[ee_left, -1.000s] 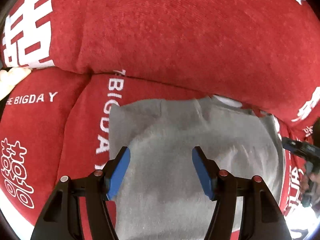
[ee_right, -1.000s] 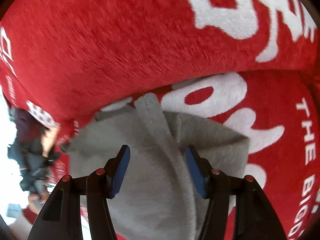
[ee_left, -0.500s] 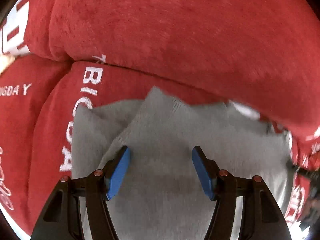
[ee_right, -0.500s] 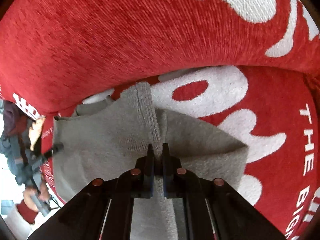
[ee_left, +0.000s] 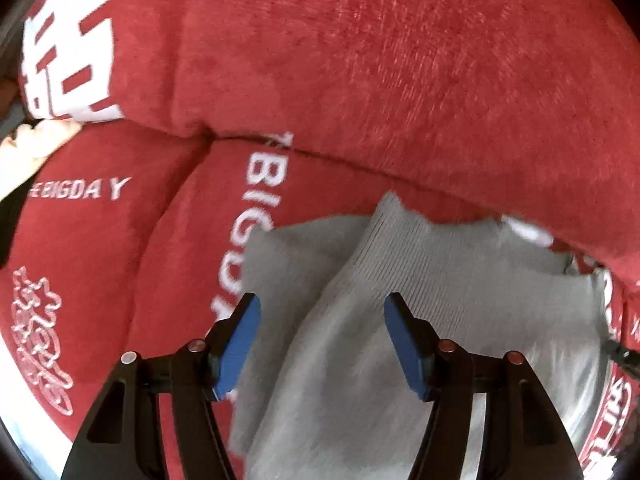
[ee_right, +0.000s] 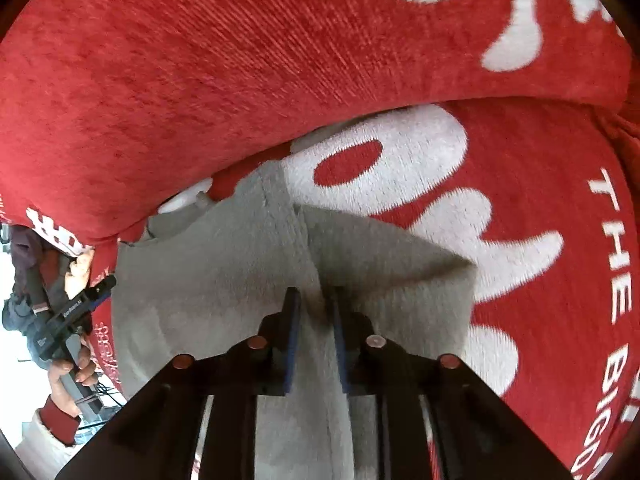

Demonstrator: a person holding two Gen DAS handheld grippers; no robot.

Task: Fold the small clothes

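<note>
Right under my left gripper (ee_left: 322, 340) lies the grey knit garment (ee_left: 420, 320), my two blue pads (ee_left: 236, 348) standing wide apart above it and touching nothing. A ribbed cuff of the cloth runs up between them, folded over a flatter grey layer. My right gripper (ee_right: 314, 334) has its pads narrow, a raised ridge of the same grey garment (ee_right: 224, 280) lying in the slit between them; they have just been easing apart, and I cannot tell whether they press the fold. Beyond the cloth spreads the red sofa seat (ee_left: 120, 248) with its white lettering, and behind that rises the red back cushion (ee_left: 360, 60). Off at the left edge of the right view, a hand (ee_right: 70, 372) grips a dark handle beside a red cuff.
</note>
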